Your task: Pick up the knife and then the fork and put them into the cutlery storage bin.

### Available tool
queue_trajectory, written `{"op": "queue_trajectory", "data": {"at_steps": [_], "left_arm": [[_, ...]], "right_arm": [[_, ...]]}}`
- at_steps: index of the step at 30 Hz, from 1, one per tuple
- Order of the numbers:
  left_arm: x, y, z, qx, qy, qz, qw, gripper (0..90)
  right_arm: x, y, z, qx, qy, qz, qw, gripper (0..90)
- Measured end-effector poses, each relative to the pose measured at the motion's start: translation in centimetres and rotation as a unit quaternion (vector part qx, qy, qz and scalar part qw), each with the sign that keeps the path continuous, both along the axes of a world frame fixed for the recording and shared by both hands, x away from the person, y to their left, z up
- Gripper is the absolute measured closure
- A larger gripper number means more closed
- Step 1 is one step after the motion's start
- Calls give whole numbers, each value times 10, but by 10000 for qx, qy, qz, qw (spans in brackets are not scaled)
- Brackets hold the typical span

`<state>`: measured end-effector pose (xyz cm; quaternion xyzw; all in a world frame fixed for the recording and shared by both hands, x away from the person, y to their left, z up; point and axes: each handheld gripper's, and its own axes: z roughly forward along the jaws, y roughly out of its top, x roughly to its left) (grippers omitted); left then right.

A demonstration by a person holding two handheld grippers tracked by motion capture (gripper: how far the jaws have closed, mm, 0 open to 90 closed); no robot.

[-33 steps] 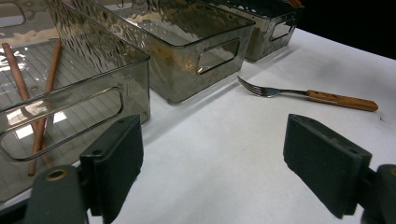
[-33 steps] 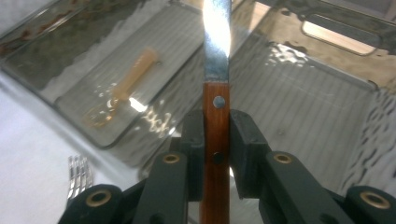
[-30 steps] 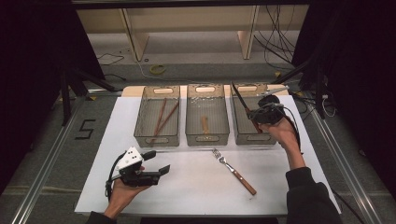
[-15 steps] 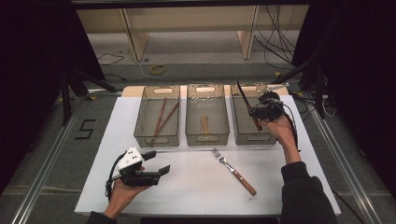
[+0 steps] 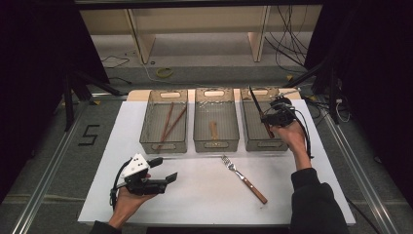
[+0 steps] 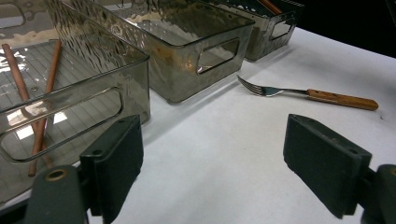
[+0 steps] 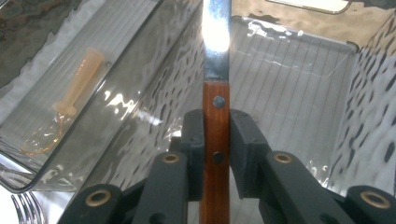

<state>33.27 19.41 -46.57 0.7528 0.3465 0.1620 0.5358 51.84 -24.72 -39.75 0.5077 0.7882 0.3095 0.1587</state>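
My right gripper (image 5: 271, 118) is shut on the wooden handle of a knife (image 7: 215, 107). It holds the knife over the right-hand clear bin (image 5: 254, 142), and the steel blade (image 5: 254, 101) points up and away toward the bin's far end. My left gripper (image 5: 164, 170) rests on the white sheet at the front left. Its jaws stand wide apart with nothing between them (image 6: 215, 163). A fork (image 5: 243, 177) with a wooden handle lies on the sheet in front of the bins, also seen beyond the left jaws as the fork (image 6: 303, 92).
Three clear bins stand in a row on the white table sheet (image 5: 204, 195). The left bin (image 5: 163, 144) holds two brown chopsticks (image 5: 169, 123). The middle bin (image 5: 215, 144) holds a translucent orange spoon (image 7: 74, 93). Cables and shelf legs lie beyond the table.
The right gripper with the knife has shifted a little and sunk slightly over the right bin. The left gripper has stayed put.
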Motion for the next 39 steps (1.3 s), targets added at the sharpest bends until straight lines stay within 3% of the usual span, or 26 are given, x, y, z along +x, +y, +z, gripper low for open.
{"op": "queue_trajectory", "data": {"at_steps": [27,29,30,32,39], "left_arm": [[0,0,0,5,-10,2,10000,195],[0,0,0,7,-9,3,10000,195],[0,0,0,12,-17,2,10000,195],[0,0,0,10,-16,6,10000,195],[0,0,0,10,-10,5,10000,195]], "right_arm": [[5,7,-17,17,406,-62,9992,767],[6,8,-19,6,493,-62,9988,753],[6,7,-19,32,483,-73,9988,704],[5,6,-17,246,478,22,9986,670],[-3,10,-7,103,302,218,9993,574]]}}
